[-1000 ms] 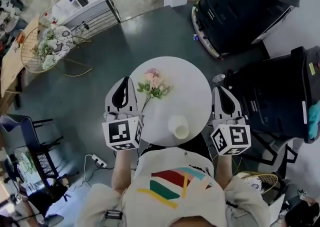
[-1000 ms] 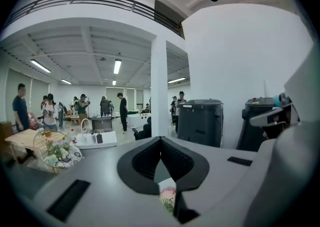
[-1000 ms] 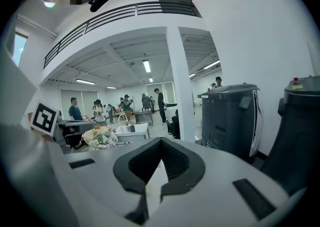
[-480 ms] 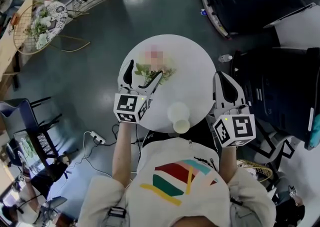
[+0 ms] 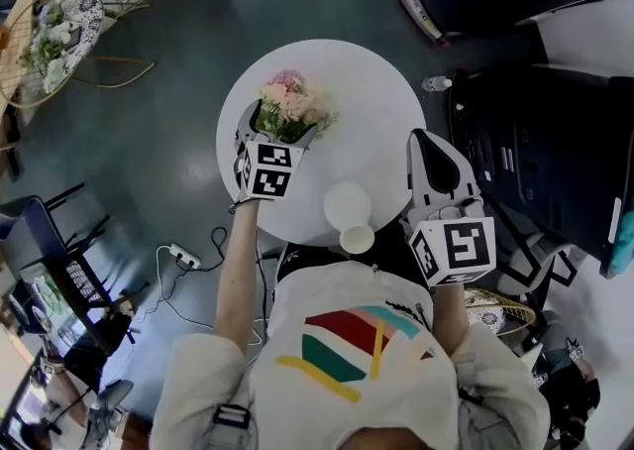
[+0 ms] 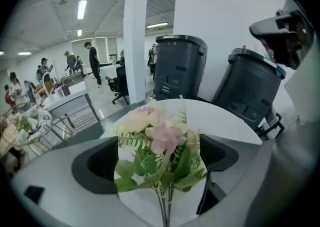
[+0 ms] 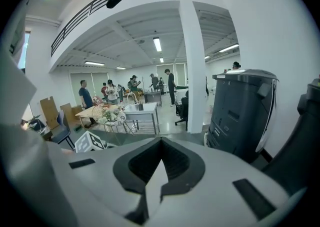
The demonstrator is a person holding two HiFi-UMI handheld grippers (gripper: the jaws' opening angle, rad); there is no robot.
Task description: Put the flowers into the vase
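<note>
Both left gripper jaws stand spread around the flowers, beyond the vase (right gripper pressed together, empty); closing on blooms, we may crush them.

Round white table | 1 white vase upright near edge

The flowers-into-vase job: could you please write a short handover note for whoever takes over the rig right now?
Left gripper: open, its jaws on either side of the flowers, which seem to lie on the round white table; not yet clamped.
Right gripper: shut, empty, at the table's right edge.
Vase: upright near the table's front edge, no flowers in it.
Done: left gripper lined up on the flowers.
Left: close on the stems, lift, lower them into the vase.
</note>
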